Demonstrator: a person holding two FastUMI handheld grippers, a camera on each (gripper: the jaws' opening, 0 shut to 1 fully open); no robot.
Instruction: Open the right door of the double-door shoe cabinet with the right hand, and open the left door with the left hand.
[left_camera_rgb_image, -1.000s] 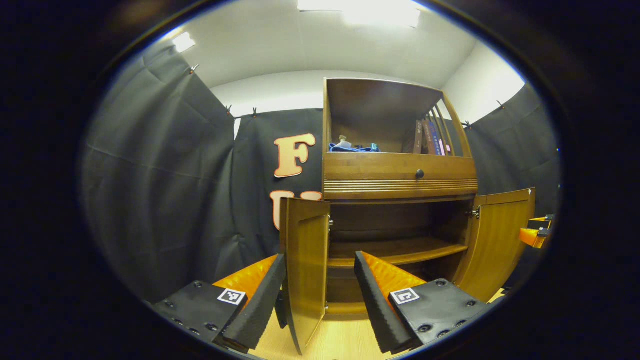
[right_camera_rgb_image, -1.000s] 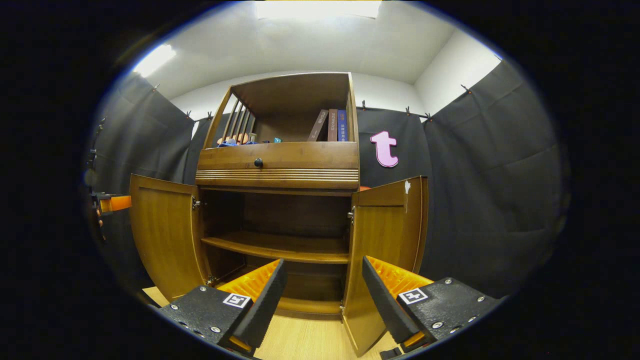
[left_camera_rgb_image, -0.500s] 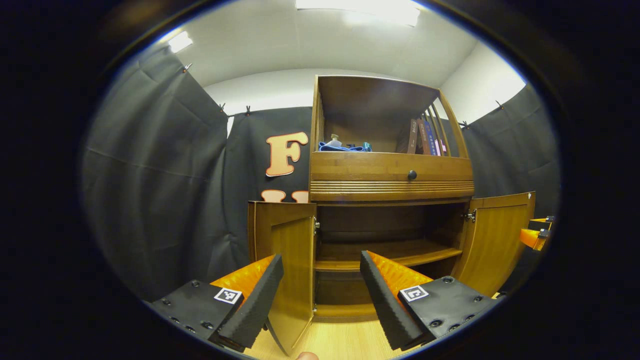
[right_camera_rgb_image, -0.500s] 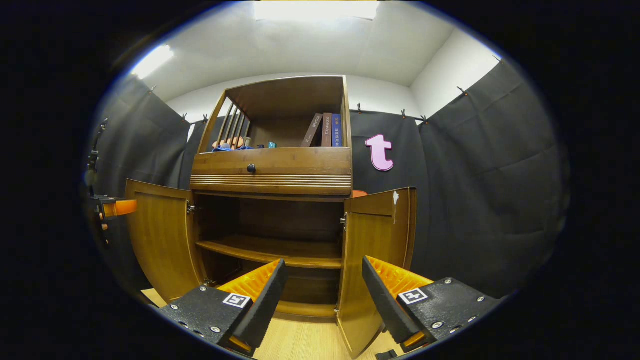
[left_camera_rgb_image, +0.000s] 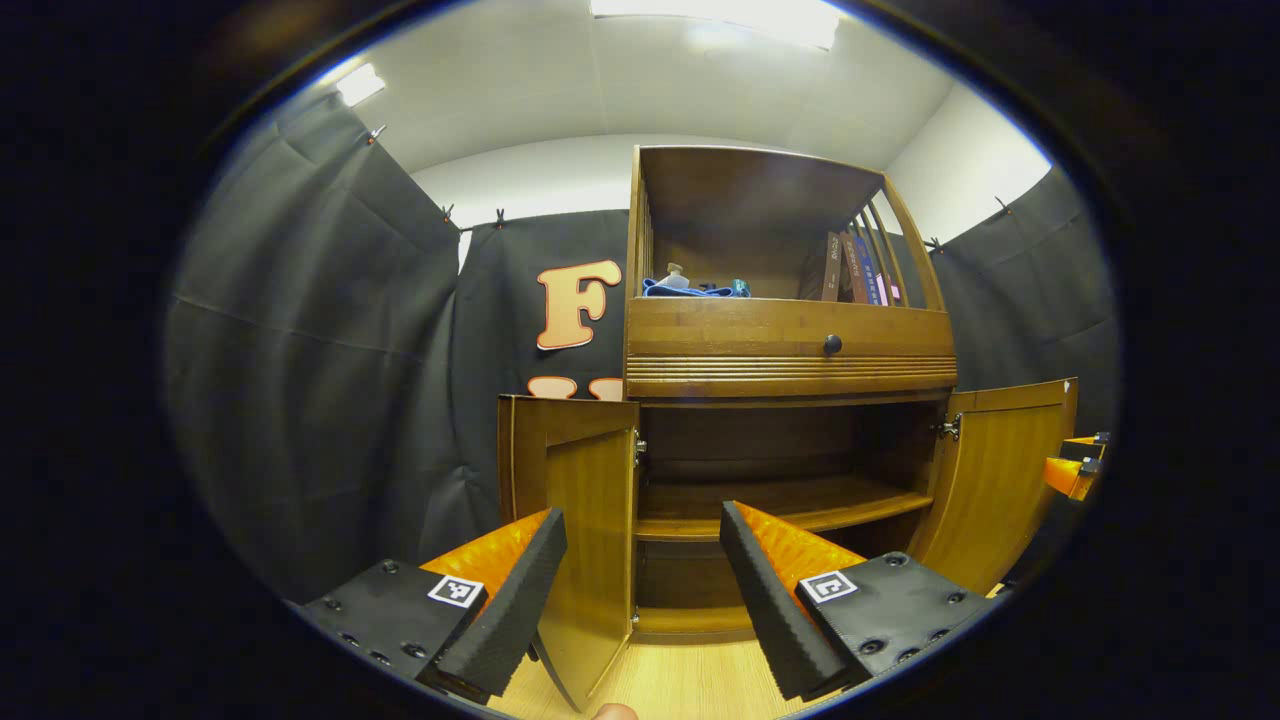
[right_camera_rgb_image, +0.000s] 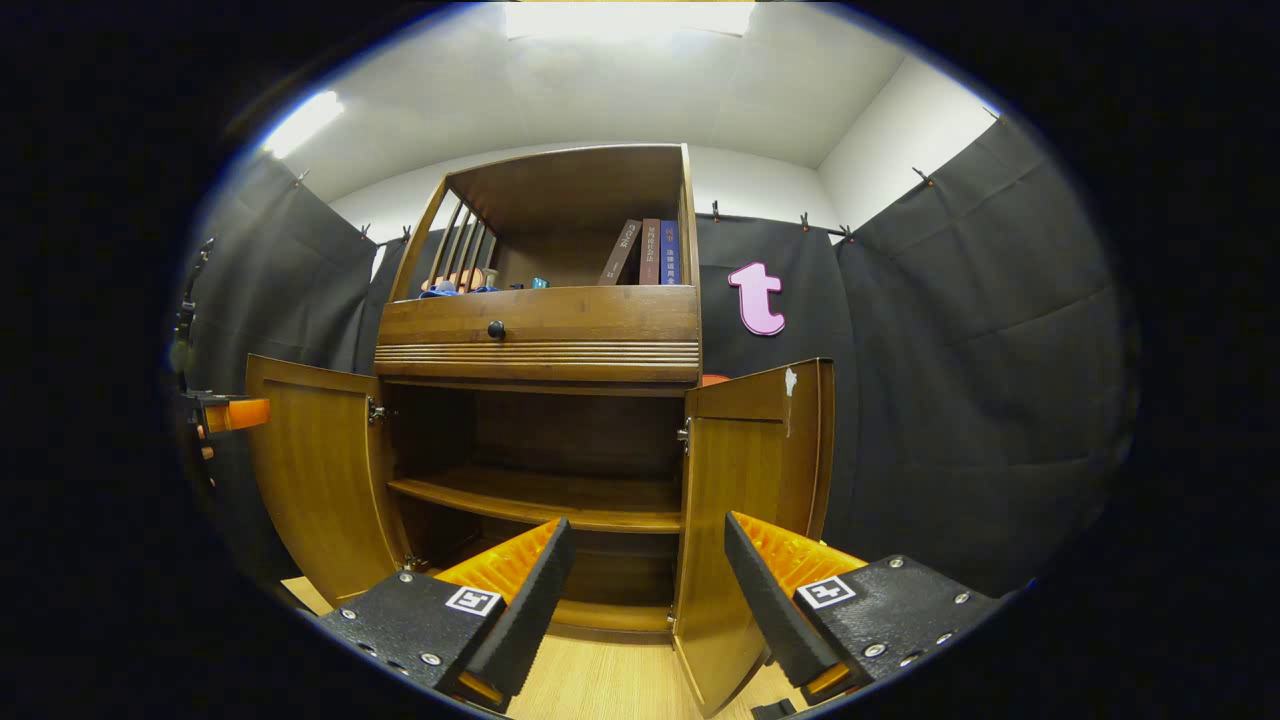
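The wooden shoe cabinet (left_camera_rgb_image: 790, 375) stands ahead with both lower doors swung outward. In the left gripper view, the left door (left_camera_rgb_image: 580, 500) hangs wide, and its lower edge sits between the spread fingers of my left gripper (left_camera_rgb_image: 635, 605), which is open and not pressing on it. The right door (left_camera_rgb_image: 1000, 480) is also open, with my right gripper (left_camera_rgb_image: 1065, 472) just beyond it. In the right gripper view, the right door (right_camera_rgb_image: 750, 500) stands open just ahead of my right gripper (right_camera_rgb_image: 640, 600), open and empty. The left door (right_camera_rgb_image: 320, 470) and left gripper (right_camera_rgb_image: 235, 412) sit far left.
Inside is a bare shelf (left_camera_rgb_image: 790, 505). Above it is a drawer with a dark knob (left_camera_rgb_image: 832, 344), and an open top compartment holds books (left_camera_rgb_image: 850, 270) and blue items (left_camera_rgb_image: 695, 290). Light wood floor (left_camera_rgb_image: 670, 680) lies in front. Black cloth walls close in on both sides.
The left door has swung further open over the last second, and my left gripper has shifted with it. The right gripper view has drifted slightly; the right door stays open.
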